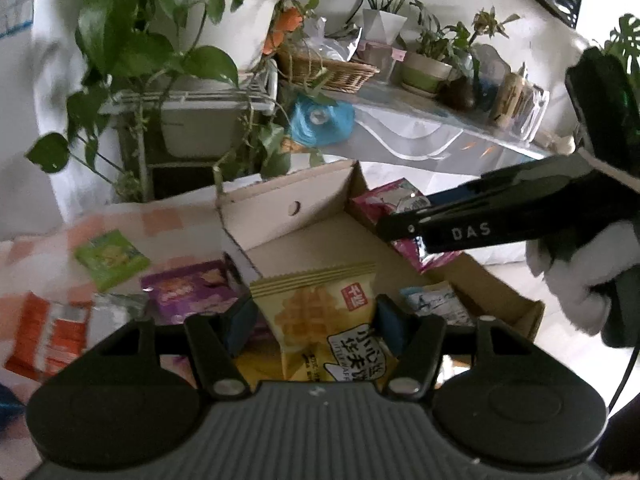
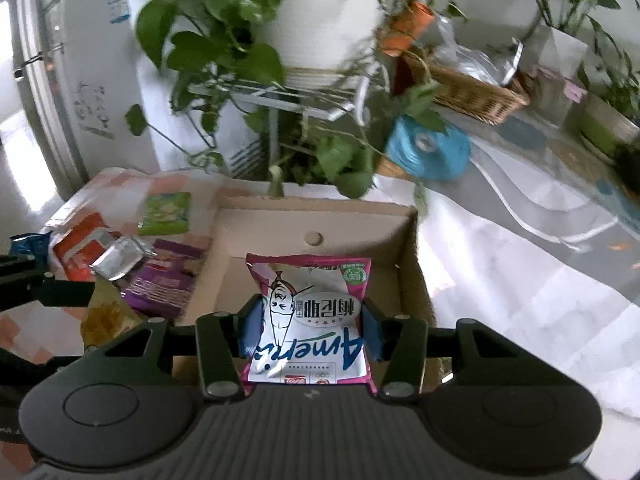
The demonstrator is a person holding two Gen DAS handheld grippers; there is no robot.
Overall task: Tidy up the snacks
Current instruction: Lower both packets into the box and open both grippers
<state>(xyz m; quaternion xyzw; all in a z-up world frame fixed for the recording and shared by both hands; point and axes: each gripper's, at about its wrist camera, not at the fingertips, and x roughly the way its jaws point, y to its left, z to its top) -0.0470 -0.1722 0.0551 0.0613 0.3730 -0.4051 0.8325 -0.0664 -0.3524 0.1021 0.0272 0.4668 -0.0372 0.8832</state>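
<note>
Two clamps: left gripper [image 1: 314, 320] on yellow waffle packet [image 1: 316, 312], right gripper [image 2: 310, 330] on pink snack packet [image 2: 310, 320].

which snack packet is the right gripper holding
The pink-and-white packet, clamped between the right gripper over the cardboard box; the yellow waffle packet is in the left gripper.

You've got a yellow waffle packet [image 1: 316, 320] clamped flat between the left pads, over the near edge of the open cardboard box [image 1: 280, 204]. A pink-and-white packet [image 2: 310, 320] sits gripped on your right, above the box floor. A green packet [image 1: 111, 258], a purple one [image 1: 188, 290] and an orange one [image 1: 52, 332] lie on the cloth left of the box. A pale blue packet [image 1: 434, 304] lies inside.
</note>
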